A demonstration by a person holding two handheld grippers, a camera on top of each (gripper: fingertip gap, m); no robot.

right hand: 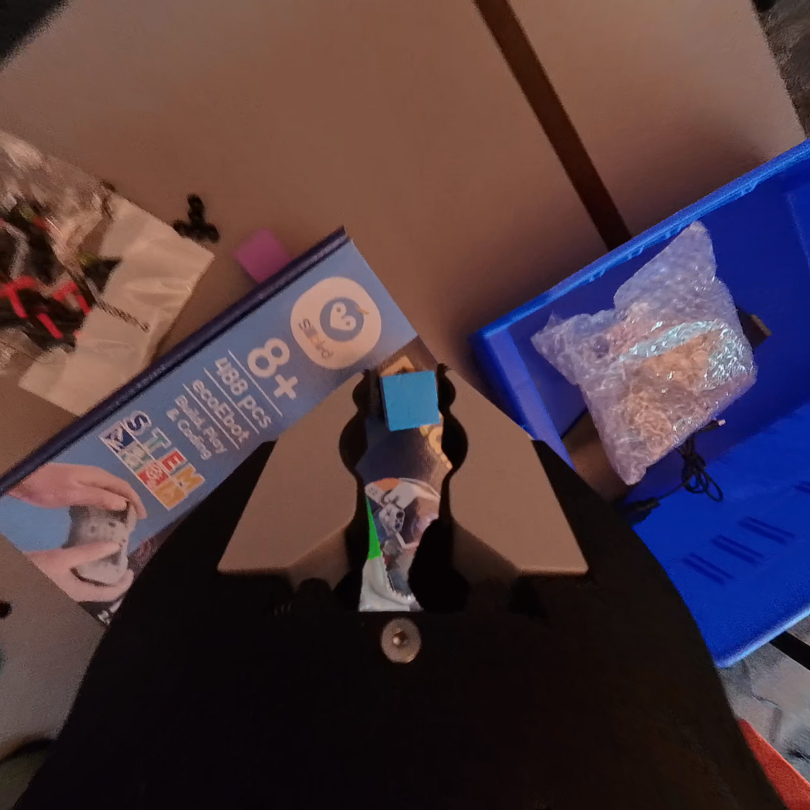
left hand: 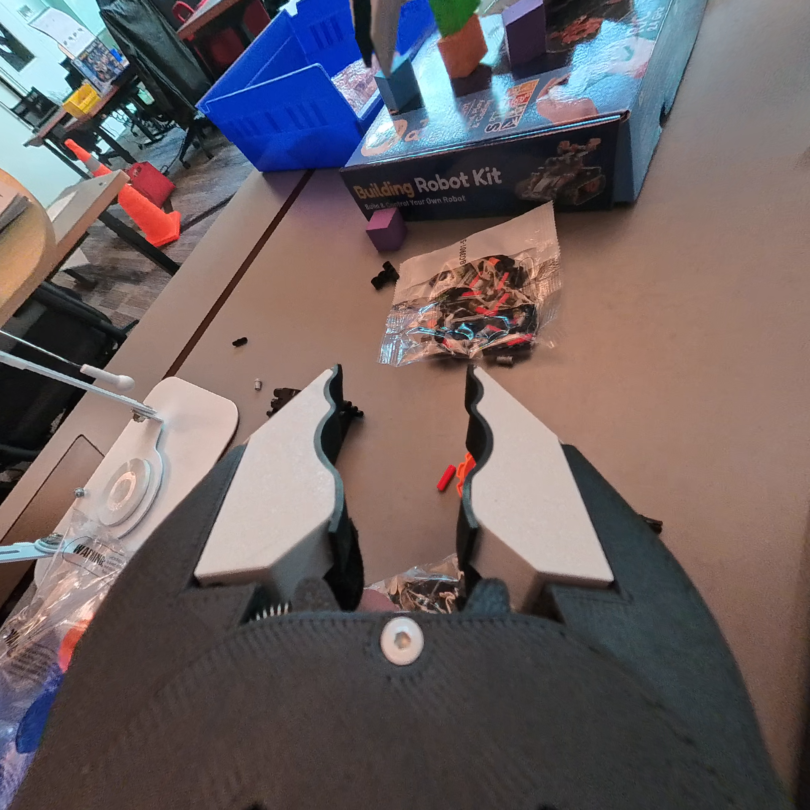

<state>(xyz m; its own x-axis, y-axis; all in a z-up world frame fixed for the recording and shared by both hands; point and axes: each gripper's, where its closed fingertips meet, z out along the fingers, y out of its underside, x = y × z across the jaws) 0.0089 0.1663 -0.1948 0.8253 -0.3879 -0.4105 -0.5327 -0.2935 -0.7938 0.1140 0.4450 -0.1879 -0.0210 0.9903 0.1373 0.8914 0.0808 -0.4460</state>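
My right gripper (right hand: 405,376) points down over a blue kit box (right hand: 197,394), and its two fingertips close on the sides of a blue block (right hand: 410,401). In the left wrist view that block (left hand: 401,87) stands upright on the box (left hand: 504,144), with the right gripper's fingers (left hand: 379,35) on its top. My left gripper (left hand: 402,372) is open and empty, low over the brown table (left hand: 657,394). A clear bag of black and red parts (left hand: 473,307) lies just ahead of it. A red peg (left hand: 445,477) and an orange piece (left hand: 467,471) lie between its fingers.
On the box stand an orange block (left hand: 462,48) under a green one (left hand: 451,13), a purple block (left hand: 524,30) and a dark block (left hand: 471,81). A purple cube (left hand: 385,228) lies by the box. A blue bin (right hand: 745,548) holds a bubble-wrap bag (right hand: 648,350). A white stand base (left hand: 188,420) is left. The gap from one gripper's tips to the other's is roughly 30 centimetres. My right gripper is the nearer one to the orange block (left hand: 462,48): about 7 centimetres, against 25 centimetres.
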